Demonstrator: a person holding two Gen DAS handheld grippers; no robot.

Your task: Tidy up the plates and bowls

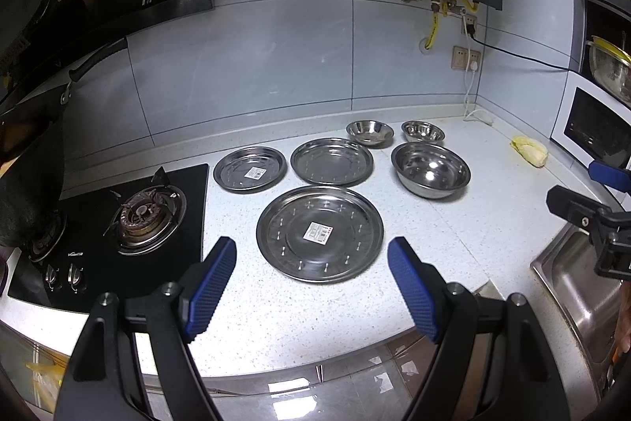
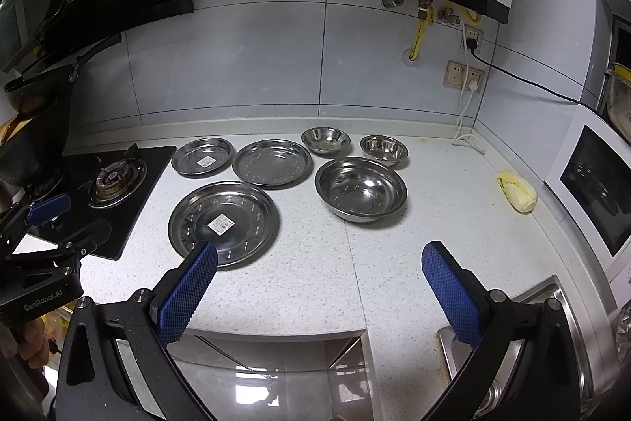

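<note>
Three steel plates and three steel bowls lie on the speckled counter (image 1: 453,235). The large plate (image 1: 319,233) with a label is nearest; two smaller plates (image 1: 249,168) (image 1: 332,160) lie behind it. The large bowl (image 1: 430,170) sits right, with two small bowls (image 1: 370,133) (image 1: 422,132) behind. My left gripper (image 1: 311,263) is open and empty, just short of the large plate. My right gripper (image 2: 319,267) is open and empty above the counter's front edge, with the large plate (image 2: 224,223) by its left finger and the large bowl (image 2: 361,189) ahead.
A gas hob (image 1: 138,216) with a burner lies left of the plates, a dark pan on it. A steel sink (image 1: 583,287) is at the right. A yellowish cabbage piece (image 1: 529,150) and a white microwave (image 1: 591,129) stand at the far right. Cables hang at the corner.
</note>
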